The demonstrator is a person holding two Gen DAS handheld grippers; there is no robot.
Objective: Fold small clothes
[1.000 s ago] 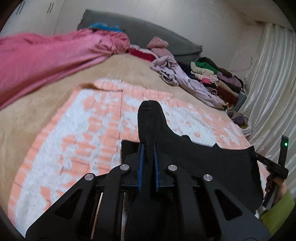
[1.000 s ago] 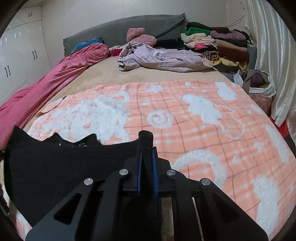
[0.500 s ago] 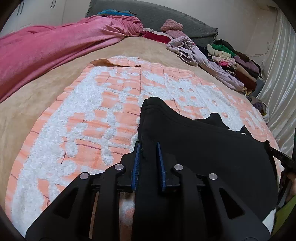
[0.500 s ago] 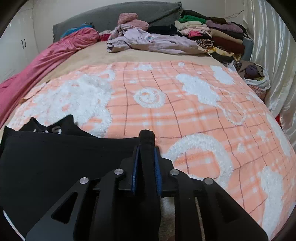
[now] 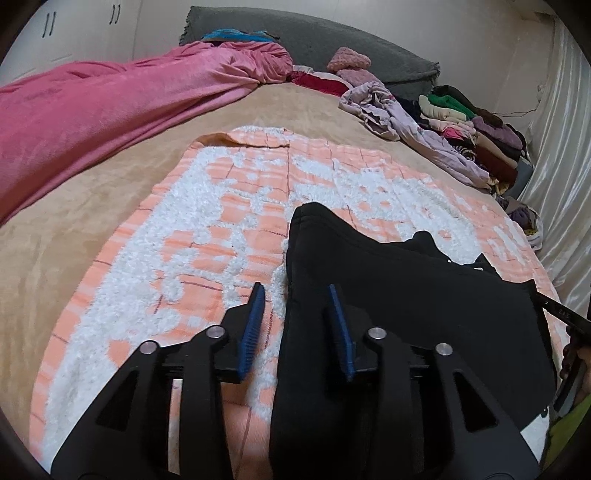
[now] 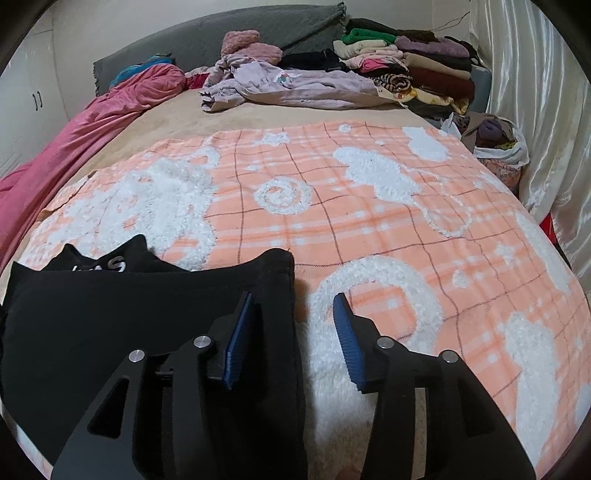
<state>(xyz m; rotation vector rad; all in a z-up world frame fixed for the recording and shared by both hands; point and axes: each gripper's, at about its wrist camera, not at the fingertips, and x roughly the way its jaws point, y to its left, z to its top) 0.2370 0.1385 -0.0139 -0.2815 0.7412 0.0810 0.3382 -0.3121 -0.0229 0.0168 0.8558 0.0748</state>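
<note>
A black garment (image 5: 406, 295) lies spread on the orange-and-white blanket (image 5: 192, 236), near its front edge. My left gripper (image 5: 296, 295) is open, its blue pads either side of the garment's left corner, which lies loose between them. In the right wrist view the same garment (image 6: 110, 325) lies at lower left with white lettering at its far edge. My right gripper (image 6: 293, 306) is open over the garment's right corner, which lies slack between the pads. The right gripper's edge shows at far right in the left wrist view (image 5: 565, 317).
A pink duvet (image 5: 110, 96) runs along the bed's left side. A lilac garment (image 6: 288, 88) and a stack of folded clothes (image 6: 413, 62) sit by the grey headboard (image 6: 258, 26). A bag of clothes (image 6: 495, 144) and a curtain (image 6: 546, 110) are on the right.
Both grippers lowered the black garment onto the blanket, then opened and let go of its corners. The garment now lies flat instead of hanging between them.
</note>
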